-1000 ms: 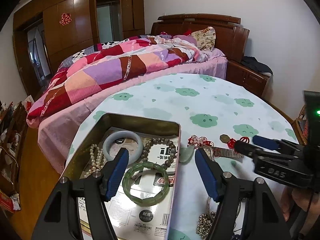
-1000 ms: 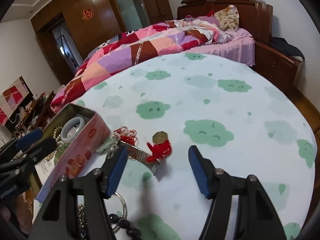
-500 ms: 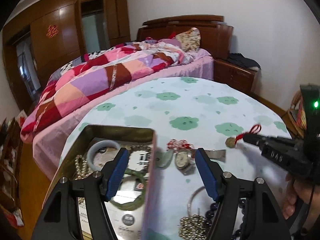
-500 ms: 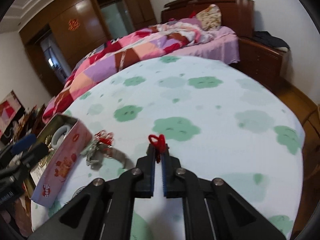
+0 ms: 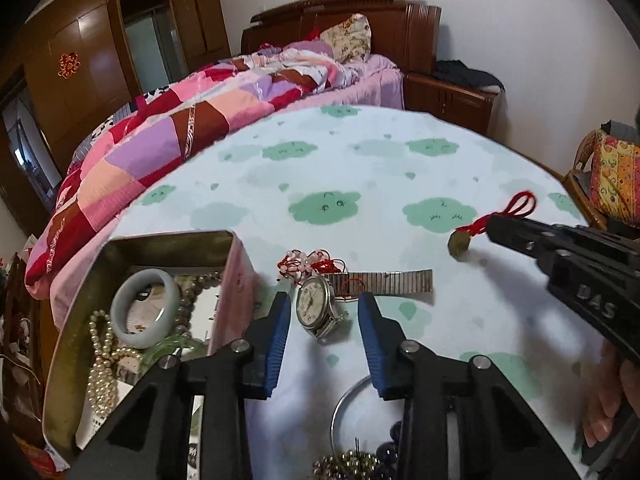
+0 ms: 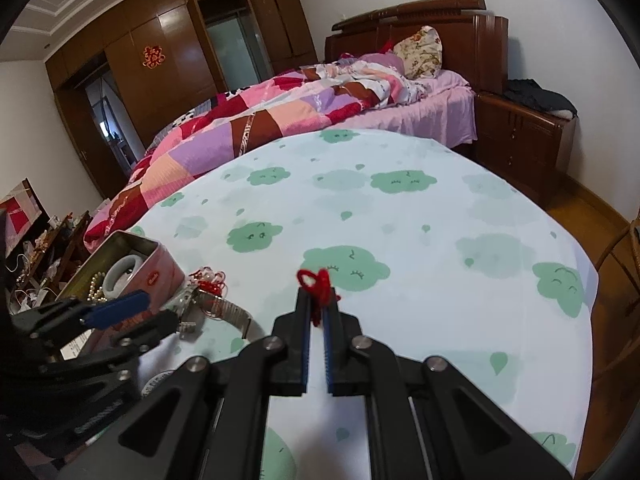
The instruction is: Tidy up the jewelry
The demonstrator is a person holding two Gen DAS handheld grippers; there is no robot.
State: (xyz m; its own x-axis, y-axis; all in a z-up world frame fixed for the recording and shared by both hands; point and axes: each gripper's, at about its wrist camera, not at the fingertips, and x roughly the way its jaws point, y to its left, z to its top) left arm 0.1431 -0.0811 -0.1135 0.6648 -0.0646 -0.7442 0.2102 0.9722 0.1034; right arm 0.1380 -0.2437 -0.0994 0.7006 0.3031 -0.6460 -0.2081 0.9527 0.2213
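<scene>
A silver wristwatch (image 5: 316, 306) with a metal band (image 5: 384, 282) lies on the cloud-print tablecloth, right of the open tin (image 5: 172, 238). My left gripper (image 5: 324, 300) straddles the watch face; its jaws are closing, and a gap shows between each blue pad and the watch. My right gripper (image 6: 318, 296) is shut on the red cord (image 6: 316, 280) of a brass coin charm (image 5: 459, 243). The coin dangles just above the cloth below the right gripper's tip (image 5: 494, 226).
The tin holds a pale jade bangle (image 5: 120, 316), a pearl strand (image 5: 98, 368) and a green bangle (image 5: 168, 350). A red beaded string (image 5: 312, 262) lies behind the watch. A silver ring (image 5: 340, 404) and loose beads (image 5: 352, 462) lie near me. A bed stands beyond the table.
My left gripper moved right from over the tin to around the watch, and its jaws narrowed. My right gripper shut on the red cord and lifted the coin charm off the cloth.
</scene>
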